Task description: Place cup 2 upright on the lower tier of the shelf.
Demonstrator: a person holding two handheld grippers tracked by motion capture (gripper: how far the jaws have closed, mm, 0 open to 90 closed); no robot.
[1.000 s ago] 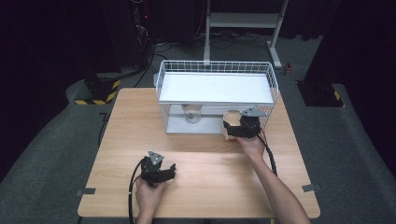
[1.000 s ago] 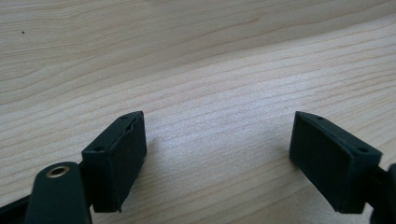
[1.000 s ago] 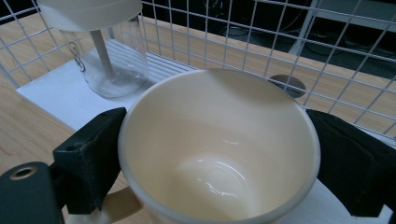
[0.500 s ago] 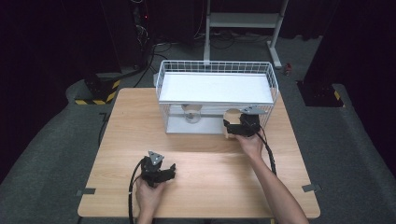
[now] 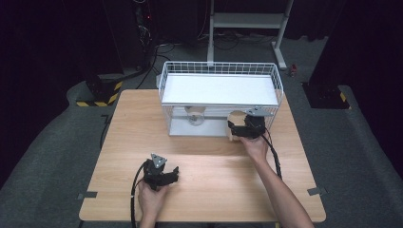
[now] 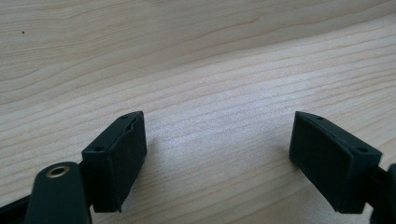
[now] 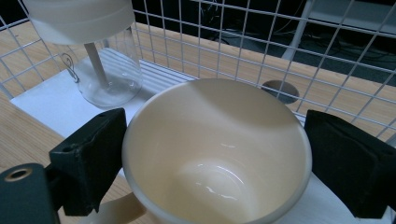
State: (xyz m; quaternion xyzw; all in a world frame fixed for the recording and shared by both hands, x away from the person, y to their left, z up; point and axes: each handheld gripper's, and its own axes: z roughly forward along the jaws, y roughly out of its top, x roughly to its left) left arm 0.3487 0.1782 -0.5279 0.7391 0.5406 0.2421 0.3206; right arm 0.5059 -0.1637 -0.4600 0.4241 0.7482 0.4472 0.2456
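Right gripper view: cream cup held between the fingers at the rack's lower shelf

Right gripper view showed the cream cup [image 7: 217, 151] upright and empty, its glazed inside catching a highlight. The right gripper [image 7: 215, 163] had one finger [image 7: 91, 161] against the cup's wall at nine o'clock and the other just beside the rim at three o'clock, so it appeared to be gripping the cup across its widest part. A stub of handle showed at seven o'clock. The cup sat at the front edge of the white wire rack [image 5: 218, 78], on its lower shelf, with a clear glass jar [image 7: 105, 70] at eleven o'clock behind it.

I judged the cup to be ceramic: stiff, fairly heavy, breakable and smooth enough to slip. A hold across the body below the rim looked sound; squeezing at the flared lip could let it ride upward. The wire mesh close behind left little room for tilting.

High view had the cup at the rack's front right, with the left gripper [image 5: 160, 172] well apart at seven o'clock on the wooden surface [image 5: 123, 137], its fingers spread wide and empty
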